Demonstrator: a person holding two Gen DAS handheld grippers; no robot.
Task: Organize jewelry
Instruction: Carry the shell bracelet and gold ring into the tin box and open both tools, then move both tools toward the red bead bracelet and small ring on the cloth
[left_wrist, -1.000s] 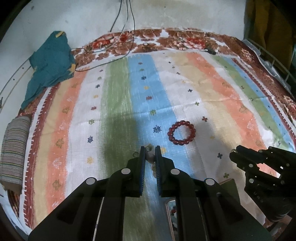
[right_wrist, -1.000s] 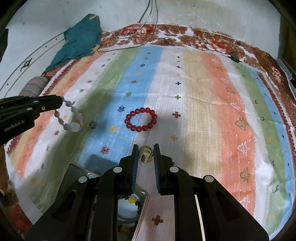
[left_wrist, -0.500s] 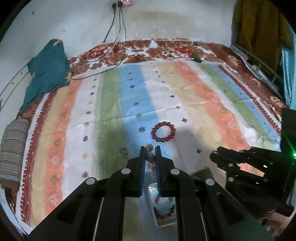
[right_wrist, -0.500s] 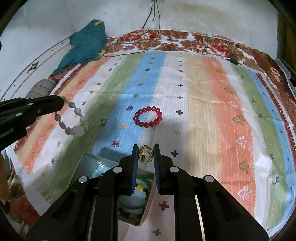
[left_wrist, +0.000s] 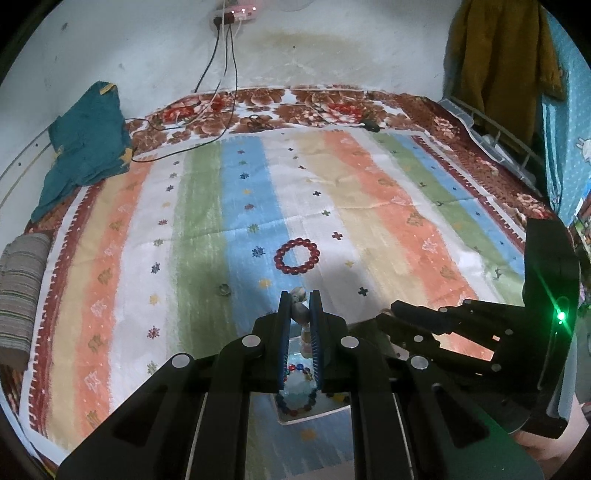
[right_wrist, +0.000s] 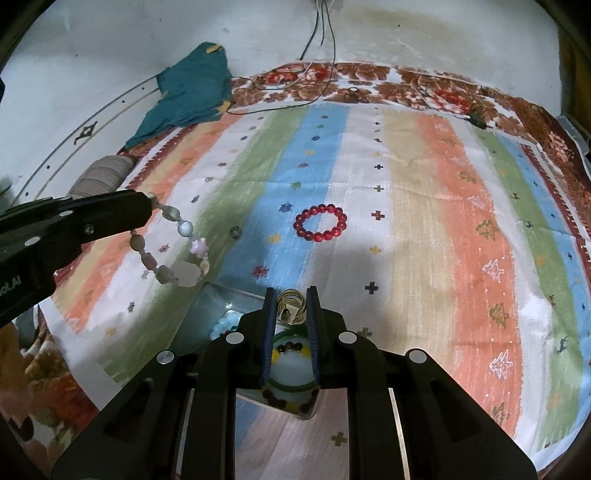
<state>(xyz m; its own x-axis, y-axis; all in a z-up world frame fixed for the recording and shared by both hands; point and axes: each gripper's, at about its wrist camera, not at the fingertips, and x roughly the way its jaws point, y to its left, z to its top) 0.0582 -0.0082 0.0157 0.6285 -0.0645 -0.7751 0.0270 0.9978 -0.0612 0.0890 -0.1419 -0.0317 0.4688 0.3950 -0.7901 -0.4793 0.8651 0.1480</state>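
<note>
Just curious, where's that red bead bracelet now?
The red bead bracelet lies flat on the striped cloth, at the blue stripe's edge, ahead of both grippers, untouched.

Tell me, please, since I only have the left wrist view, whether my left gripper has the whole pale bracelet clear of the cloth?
Observer: Yes. Seen from the right wrist, the pale bead bracelet hangs as a full loop from the left gripper.
Operator: Is the right gripper carrying anything?
Observer: The right gripper is shut on a gold coil.
Operator: What lies below it?
Observer: The open box, with a green bangle inside.
</note>
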